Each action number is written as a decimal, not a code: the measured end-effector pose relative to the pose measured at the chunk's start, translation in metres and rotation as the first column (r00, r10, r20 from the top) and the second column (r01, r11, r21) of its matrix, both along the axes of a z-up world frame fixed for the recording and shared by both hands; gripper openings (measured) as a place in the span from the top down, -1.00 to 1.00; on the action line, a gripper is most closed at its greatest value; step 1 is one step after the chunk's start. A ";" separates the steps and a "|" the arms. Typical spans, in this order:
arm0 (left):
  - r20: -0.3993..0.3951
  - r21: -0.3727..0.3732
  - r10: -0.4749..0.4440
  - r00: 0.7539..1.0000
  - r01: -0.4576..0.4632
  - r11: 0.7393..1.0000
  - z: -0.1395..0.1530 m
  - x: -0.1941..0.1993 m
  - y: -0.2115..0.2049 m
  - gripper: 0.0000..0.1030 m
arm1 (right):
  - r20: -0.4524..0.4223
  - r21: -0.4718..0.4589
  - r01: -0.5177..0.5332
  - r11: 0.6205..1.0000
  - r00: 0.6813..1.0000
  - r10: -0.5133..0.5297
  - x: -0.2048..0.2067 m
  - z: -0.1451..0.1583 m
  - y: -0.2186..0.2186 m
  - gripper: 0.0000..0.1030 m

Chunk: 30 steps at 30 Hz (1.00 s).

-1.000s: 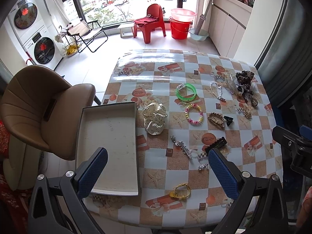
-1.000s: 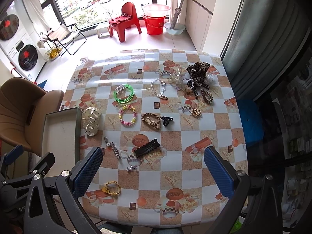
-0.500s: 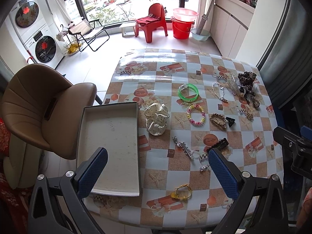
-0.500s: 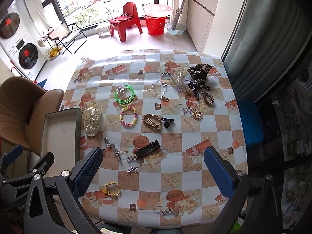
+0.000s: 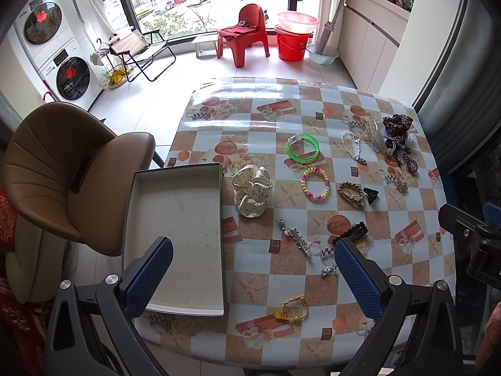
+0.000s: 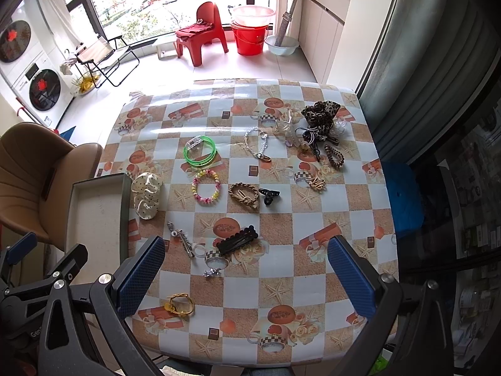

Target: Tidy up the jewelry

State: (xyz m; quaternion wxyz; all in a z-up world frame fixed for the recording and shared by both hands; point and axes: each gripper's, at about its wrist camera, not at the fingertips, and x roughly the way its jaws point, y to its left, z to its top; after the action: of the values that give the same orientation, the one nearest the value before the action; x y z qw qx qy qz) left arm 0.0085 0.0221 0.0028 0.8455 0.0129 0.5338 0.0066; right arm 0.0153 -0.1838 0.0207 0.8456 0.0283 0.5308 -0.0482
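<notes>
Hovering above the near edge of the worktop (image 5: 281, 100), both claws are spread wide and hold nothing, so sorting has not begun: the grey tray (image 5: 175, 235) at the left edge lies bare and every piece is out on the patterned cloth. The left claw (image 5: 250, 277) hangs over the tray's near corner and the pieces beside it; the right claw (image 6: 245, 277) looks down on the middle of the spread.

My guess is that the first pick comes next. The gold ring-like trinket (image 5: 292, 308) lies nearest the front edge, with the black hair clip (image 6: 238, 240) and silver pin (image 6: 181, 239) just beyond. Any of these calls for lowering a claw, closing on a thin flat piece without pushing it along the cloth, then carrying it left into the tray.

The left view shows the whole tray floor, empty, with the spotted scrunchie (image 5: 252, 189) just beside its far right corner. The right view cuts the tray to a sliver but shows the far-right tangle better: leopard scrunchie (image 6: 321, 114), coiled ties and a chain (image 6: 258, 145), though which pieces there overlap is hard to tell. The green bangles (image 6: 199, 152) and beaded bracelet (image 6: 206, 186) sit mid-worktop.
</notes>
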 end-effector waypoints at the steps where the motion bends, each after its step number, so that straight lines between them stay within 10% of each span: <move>1: -0.001 0.000 0.000 1.000 0.000 1.000 0.000 0.000 0.001 -1.00 | 0.000 0.000 0.000 1.000 1.000 0.000 0.000 0.000 0.000 -1.00; 30: -0.004 -0.001 -0.001 1.000 0.001 1.000 0.000 0.001 -0.001 -1.00 | -0.003 0.000 0.000 1.000 1.000 0.000 0.001 -0.001 0.001 -1.00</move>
State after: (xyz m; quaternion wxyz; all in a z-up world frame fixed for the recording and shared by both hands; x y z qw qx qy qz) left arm 0.0098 0.0214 0.0029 0.8445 0.0127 0.5354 0.0058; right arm 0.0164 -0.1825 0.0200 0.8448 0.0283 0.5322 -0.0484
